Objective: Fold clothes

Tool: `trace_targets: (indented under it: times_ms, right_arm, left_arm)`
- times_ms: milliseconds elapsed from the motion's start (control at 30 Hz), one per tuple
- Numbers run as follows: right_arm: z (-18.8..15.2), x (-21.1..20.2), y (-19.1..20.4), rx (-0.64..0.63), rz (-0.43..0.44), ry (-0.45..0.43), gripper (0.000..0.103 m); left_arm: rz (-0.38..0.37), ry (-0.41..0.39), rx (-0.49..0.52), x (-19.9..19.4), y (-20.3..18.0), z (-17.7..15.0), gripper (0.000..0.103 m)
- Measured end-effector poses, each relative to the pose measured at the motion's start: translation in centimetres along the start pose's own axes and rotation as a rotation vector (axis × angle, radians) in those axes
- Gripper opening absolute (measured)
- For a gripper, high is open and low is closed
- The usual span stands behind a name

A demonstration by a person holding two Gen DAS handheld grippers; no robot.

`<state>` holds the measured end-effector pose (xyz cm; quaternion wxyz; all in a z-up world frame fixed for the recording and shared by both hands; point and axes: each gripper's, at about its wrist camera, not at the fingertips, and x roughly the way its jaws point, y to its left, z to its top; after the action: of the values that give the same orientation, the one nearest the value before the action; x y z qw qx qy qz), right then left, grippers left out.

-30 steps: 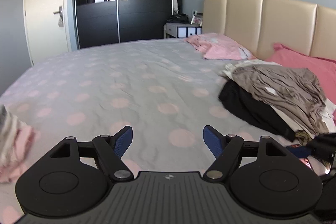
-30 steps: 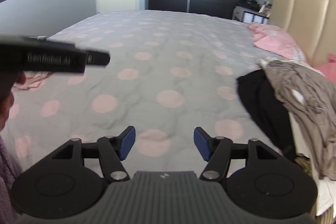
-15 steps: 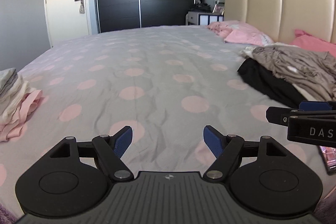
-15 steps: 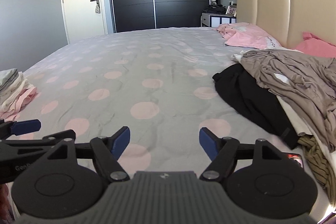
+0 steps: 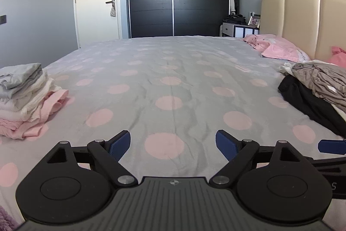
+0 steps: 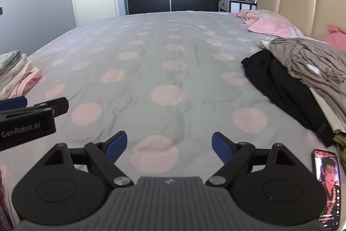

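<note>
A wide bed (image 5: 173, 70) under a grey sheet with pink dots is filling both views, its middle lying bare. Along its right edge, near the padded headboard (image 5: 302, 21), an unfolded heap of clothes (image 6: 302, 70) is sitting, a taupe garment (image 6: 307, 57) draped over a black one (image 6: 279, 88). At the left edge a stack of folded laundry (image 5: 23, 99) is resting. A phone (image 6: 327, 185) is lying at the near right corner, just beside the heap.

The left gripper (image 5: 173, 143) and right gripper (image 6: 169, 143) are both hovering low over the near edge; their jaws have just been opening and are standing wide with nothing between them. Judging by this, the next garment is being fetched. To do it well, the right gripper should be reaching for the taupe top layer alone, pinching one edge, while the left is taking a second edge, so it spreads flat on the bare middle, clear of the phone.
</note>
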<state>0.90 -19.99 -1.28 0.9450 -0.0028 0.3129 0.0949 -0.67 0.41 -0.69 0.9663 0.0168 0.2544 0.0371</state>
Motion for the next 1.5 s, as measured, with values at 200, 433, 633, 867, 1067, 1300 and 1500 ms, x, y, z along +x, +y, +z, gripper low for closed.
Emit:
trace_targets:
  times_ms: [200, 433, 633, 867, 1067, 1300, 1500]
  right_arm:
    - [0.2, 0.3, 1.0, -0.026, 0.029, -0.010, 0.090]
    - [0.2, 0.1, 1.3, -0.036, 0.051, -0.023, 0.091]
    - [0.3, 0.2, 1.3, -0.041, 0.062, -0.023, 0.091]
    - [0.4, 0.0, 1.4, -0.047, 0.073, -0.032, 0.092]
    - [0.3, -0.2, 1.5, -0.050, 0.075, -0.040, 0.092]
    - [0.2, -0.3, 1.6, -0.056, 0.080, -0.040, 0.092]
    - [0.3, -0.4, 1.5, -0.057, 0.079, -0.041, 0.092]
  left_arm:
    - [0.044, -0.032, 0.020, 0.0, 0.7, 0.2, 0.087]
    - [0.045, -0.073, 0.002, -0.2, 0.9, 0.6, 0.087]
    - [0.056, -0.093, 0.013, -0.4, 0.5, 0.7, 0.087]
    - [0.047, -0.056, -0.009, -0.1, 0.9, 0.6, 0.087]
    - [0.039, -0.054, 0.019, -0.2, 0.5, 0.5, 0.087]
    - [0.031, -0.058, 0.028, -0.4, 0.5, 0.6, 0.087]
    - [0.033, -0.040, 0.036, -0.3, 0.4, 0.5, 0.087]
